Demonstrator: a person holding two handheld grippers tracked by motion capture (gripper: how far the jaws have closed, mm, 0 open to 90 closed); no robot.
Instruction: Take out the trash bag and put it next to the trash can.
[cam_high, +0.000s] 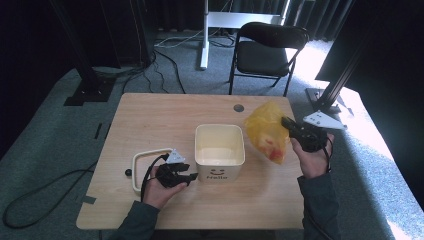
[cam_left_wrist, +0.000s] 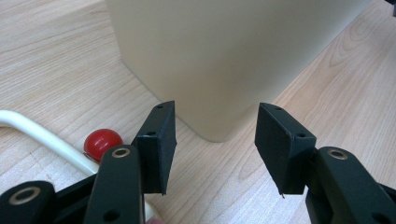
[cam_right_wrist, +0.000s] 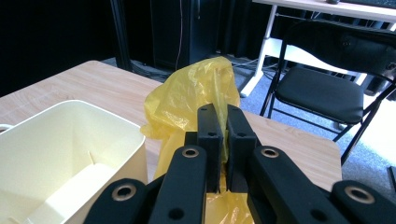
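Left hand (cam_high: 159, 186) rests low at the table's near edge, forearm coming in from the bottom; its black two-jaw left gripper (cam_high: 186, 176) points right and level, jaws parted with nothing between the pads (cam_left_wrist: 160, 140). Right hand (cam_high: 313, 159) is raised, its black two-jaw right gripper (cam_high: 286, 121) angled up-left, jaws pinched together on thin yellow plastic.

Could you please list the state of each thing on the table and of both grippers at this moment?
Cream plastic bin: upright, open-topped, on the wooden table.
Yellow plastic bag: held up beside the bin, something red inside.
Cream lid frame: lying flat, left of the bin.
Small red ball: resting against the frame.
Left gripper: open, facing the bin's corner.
Right gripper: shut on the bag.
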